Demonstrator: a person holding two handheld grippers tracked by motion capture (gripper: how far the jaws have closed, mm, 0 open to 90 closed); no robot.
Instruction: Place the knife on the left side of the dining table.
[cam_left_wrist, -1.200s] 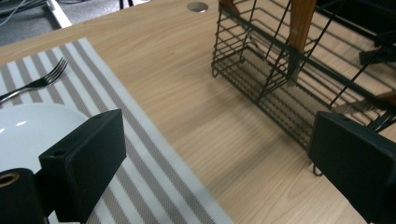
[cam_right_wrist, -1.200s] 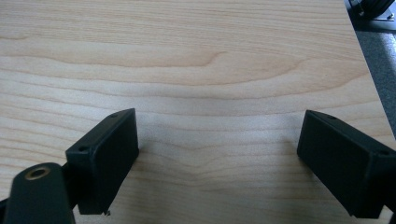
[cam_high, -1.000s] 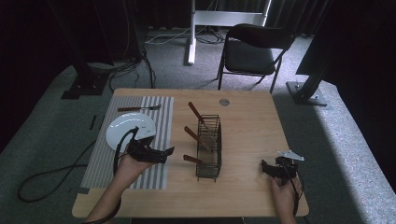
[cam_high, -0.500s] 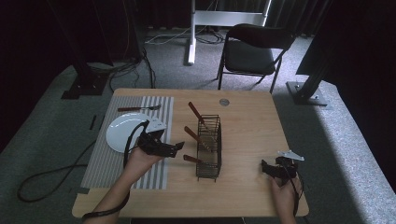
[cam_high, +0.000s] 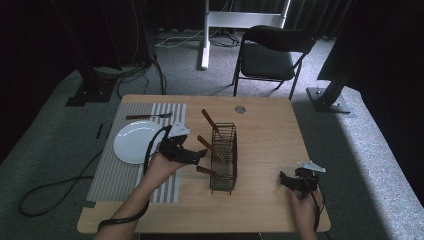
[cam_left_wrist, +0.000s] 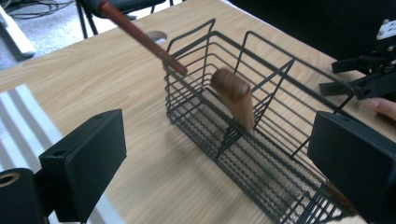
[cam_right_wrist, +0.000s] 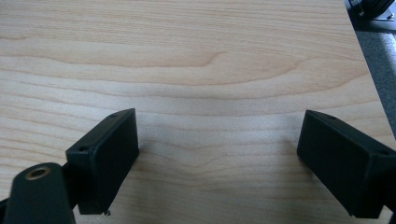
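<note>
Wooden table (cam_high: 270, 135) first: big pale top, most of it bare, esp. the right half. A grey striped placemat (cam_high: 125, 170) covers the left side, w/ a white plate (cam_high: 134, 142) on it and a fork (cam_high: 148, 116) lying across the mat's far end, so that looks like a place setting being laid.

Next, the black wire basket (cam_high: 223, 158) stands mid-table, just right of the mat. It's divided into compartments, and 3 wooden-handled utensils stick out of it, handles leaning toward the mat side. That lean suits a grab from the left. In the left gripper view the middle handle (cam_left_wrist: 234, 95) sits nearly dead centre, its butt end pointing at the camera, and the far handle (cam_left_wrist: 140, 35) crosses the top left above the basket rim. The near handle (cam_high: 206, 171) shows in the high view, low on the basket's side.

Left gripper (cam_high: 196, 156): held low at the mat's right edge, aimed at the basket, close to the middle handle but not touching. Jaws spread wide, nothing between them. My read: it's lining up to pinch that handle and pull the utensil out for the setting.

Right gripper (cam_high: 286, 181): parked near the front right corner, well apart from the basket. Jaws spread too, empty, over bare wood. Prob. just waiting, out of the way.
</note>
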